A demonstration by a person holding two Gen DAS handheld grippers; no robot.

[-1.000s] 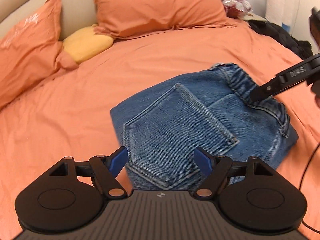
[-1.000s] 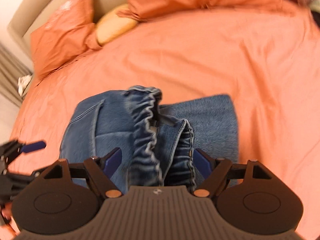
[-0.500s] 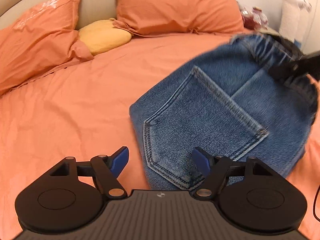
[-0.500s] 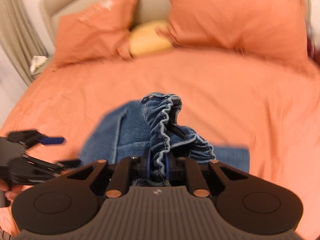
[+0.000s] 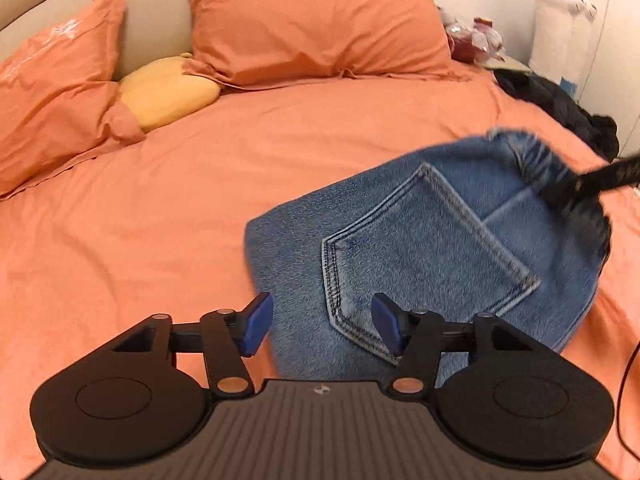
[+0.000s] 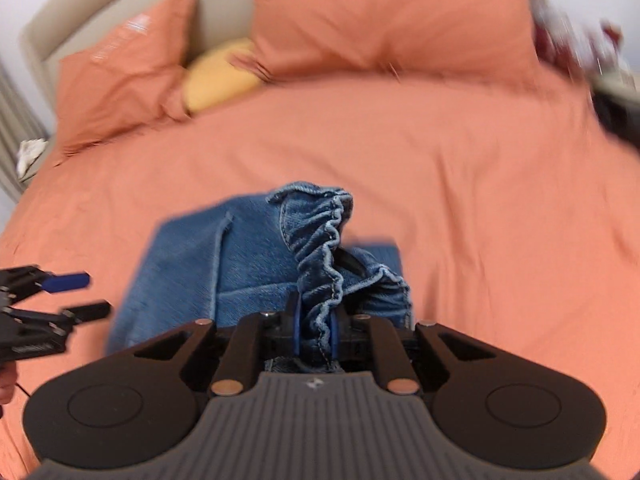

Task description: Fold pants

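The folded blue denim pants (image 5: 432, 248) lie on the orange bed, back pocket up. My left gripper (image 5: 320, 326) is open and empty, its blue pads straddling the near edge of the pants. My right gripper (image 6: 314, 326) is shut on the gathered elastic waistband (image 6: 320, 240) and holds it raised above the rest of the pants (image 6: 180, 272). In the left wrist view the right gripper (image 5: 576, 188) shows as a blurred black bar at the waistband. The left gripper (image 6: 68, 292) shows at the left edge of the right wrist view.
Two orange pillows (image 5: 312, 20) and a yellow cushion (image 5: 168, 92) lie at the headboard. Dark clothing (image 5: 560, 108) sits at the bed's right edge, with a white plush (image 5: 560, 20) beyond. A black cable (image 5: 628, 392) hangs at the right.
My right gripper closed on the waistband and lifted it, dragging the pants. My left gripper stayed open and shifted along the near edge of the pants.
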